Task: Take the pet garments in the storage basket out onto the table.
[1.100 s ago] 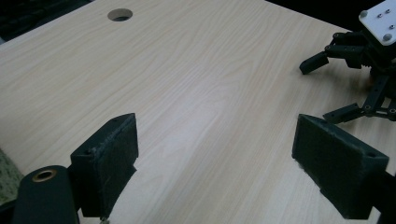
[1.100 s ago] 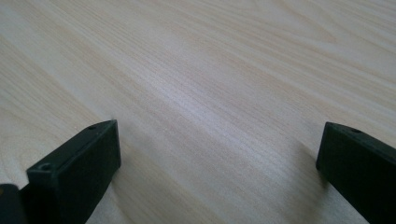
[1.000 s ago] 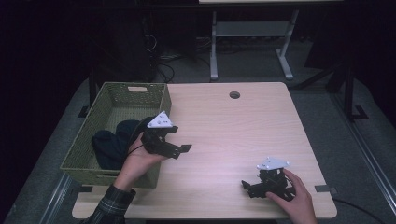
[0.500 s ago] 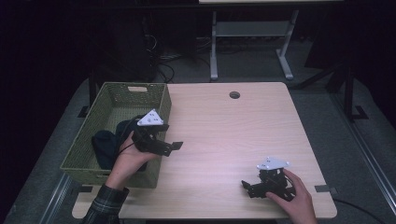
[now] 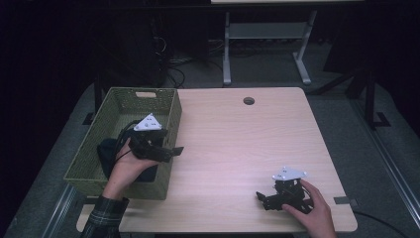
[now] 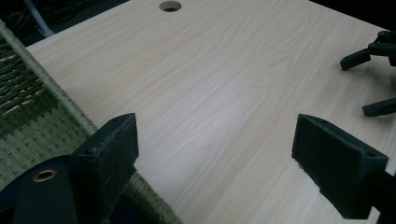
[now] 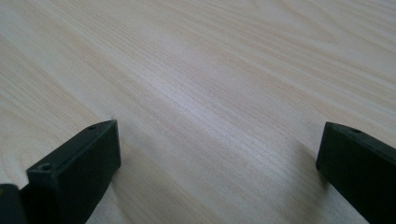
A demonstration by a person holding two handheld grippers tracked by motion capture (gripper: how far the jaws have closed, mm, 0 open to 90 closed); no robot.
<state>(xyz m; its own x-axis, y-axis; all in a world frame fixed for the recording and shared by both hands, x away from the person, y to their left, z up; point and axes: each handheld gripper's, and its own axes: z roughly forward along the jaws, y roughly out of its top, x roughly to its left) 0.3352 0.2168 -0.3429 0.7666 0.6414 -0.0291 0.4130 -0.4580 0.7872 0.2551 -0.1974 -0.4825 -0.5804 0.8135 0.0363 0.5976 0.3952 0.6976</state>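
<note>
High view first: dark cloth bundle (image 5: 105, 152) lying in the near half of the green woven basket (image 5: 124, 98), at the left of the table (image 5: 237, 144); partly hidden under the left hand (image 5: 126, 167), so shape and count of pieces cannot be made out.

Just right of the bundle, left gripper (image 5: 174, 150) held above the basket's right wall, jaws well apart and empty, pointing right across the rim toward the bare wood; seen along its own jaws in the left gripper view, nothing between them but tabletop, with the woven rim at the lower left and the cable hole (image 5: 248, 101) far off.

Far from all that, right gripper (image 5: 262, 197) resting low on the table at the near right under the right hand (image 5: 311, 208); jaws likewise spread wide, clamped on nothing, only wood grain ahead in the right gripper view.

Step in hand, as a judgement: between grasps, probably about to take cloth out of the basket or just clear of having put it in; cannot say which.

Next move, if a pick: turning the left jaws down and left into the basket, past the wall, then closing on a fold of the bundle; calls for care not to snag the weave.
</note>
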